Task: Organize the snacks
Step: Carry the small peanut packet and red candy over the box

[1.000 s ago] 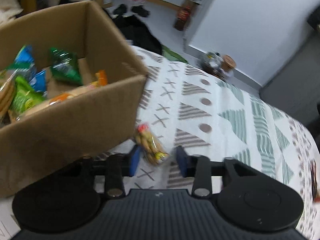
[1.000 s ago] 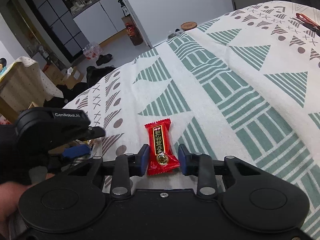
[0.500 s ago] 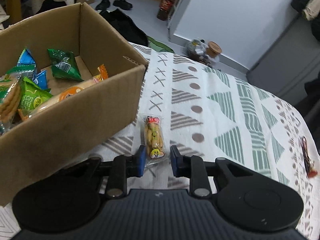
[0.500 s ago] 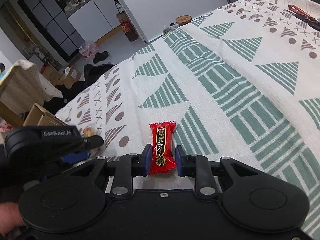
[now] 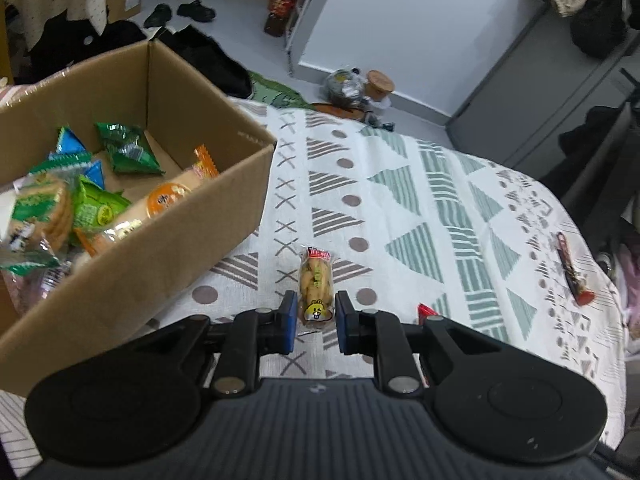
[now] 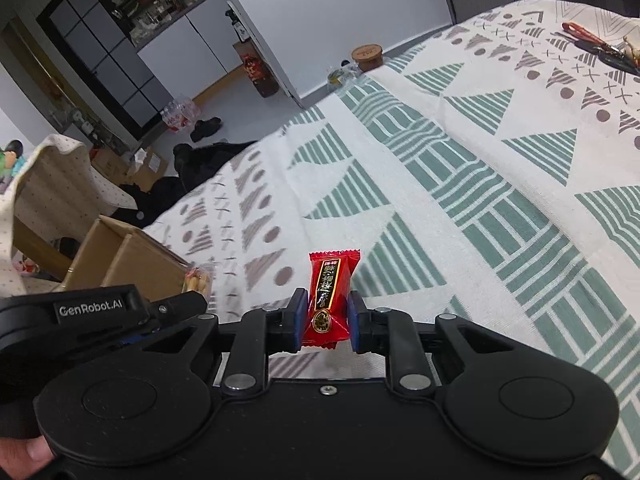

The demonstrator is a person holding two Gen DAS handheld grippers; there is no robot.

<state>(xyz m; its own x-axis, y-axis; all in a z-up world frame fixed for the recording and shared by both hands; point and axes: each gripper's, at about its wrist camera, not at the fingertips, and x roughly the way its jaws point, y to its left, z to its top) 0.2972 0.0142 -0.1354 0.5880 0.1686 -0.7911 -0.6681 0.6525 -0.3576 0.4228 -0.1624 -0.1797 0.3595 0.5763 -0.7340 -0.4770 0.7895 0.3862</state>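
Two grippers are working over a big surface covered in a white cloth [image 5: 420, 208] with green and grey triangles and dots. Next biggest thing is the open cardboard box [image 5: 132, 256] sitting on the left of it, already holding a pile of snack packs [image 5: 80, 200], mostly green and blue bags plus an orange-labelled one. Left gripper [image 5: 314, 322] is down just right of the box; its jaws are narrowed around a clear pack of yellowish biscuits [image 5: 316, 284] with a cartoon face on the label, small gaps showing either side, so I can't tell if it's truly pinched. The pack looks like it's lying on the cloth. Right gripper [image 6: 325, 326] has its jaws pressed against a red wrapped candy [image 6: 330, 296] with black and gold lettering, the far end sticking out past the tips. Over by the cloth's far right edge lies a long dark and red stick snack [image 5: 572, 268].
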